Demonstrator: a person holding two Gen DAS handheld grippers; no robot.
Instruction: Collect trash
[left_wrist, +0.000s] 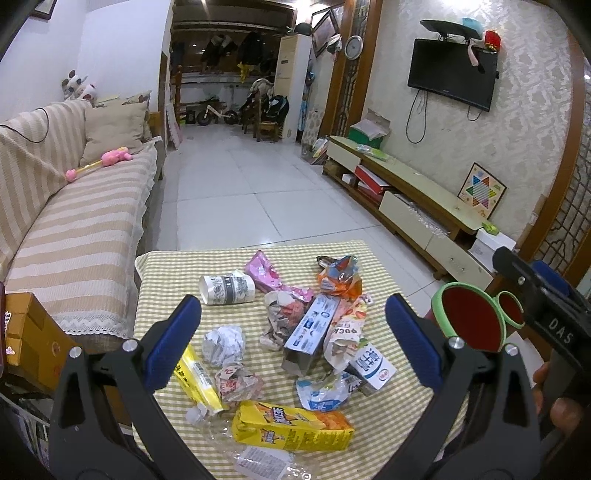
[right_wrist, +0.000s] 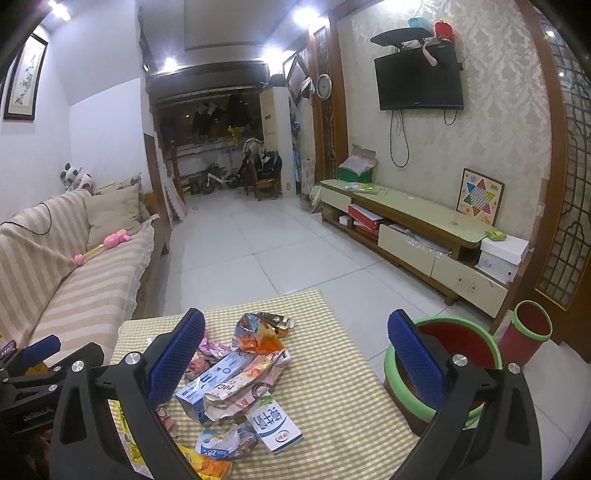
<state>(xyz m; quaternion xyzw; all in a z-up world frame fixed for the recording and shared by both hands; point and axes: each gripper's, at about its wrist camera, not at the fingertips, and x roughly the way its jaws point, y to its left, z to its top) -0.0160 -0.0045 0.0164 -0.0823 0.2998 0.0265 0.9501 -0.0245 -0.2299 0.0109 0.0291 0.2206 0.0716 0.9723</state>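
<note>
Clear plastic bottle (left_wrist: 258, 454) cut off by lower edge of left wrist view. Yellow wrapper (left_wrist: 197, 376) partly hidden behind blue left finger pad (left_wrist: 171, 343). Red bin (right_wrist: 454, 354) partly covered by right finger (right_wrist: 415, 360). Print on toothpaste box (right_wrist: 212, 382) too small to read.

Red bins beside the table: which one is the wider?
The wide red bin with the green rim, right against the table's edge. The other, a slim red bin, stands farther out on the floor, towards the TV cabinet.

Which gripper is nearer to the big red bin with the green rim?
Right. The right gripper hangs beside the bin, one finger overlapping its rim. The left gripper hovers over the trash pile, farther left.
</note>
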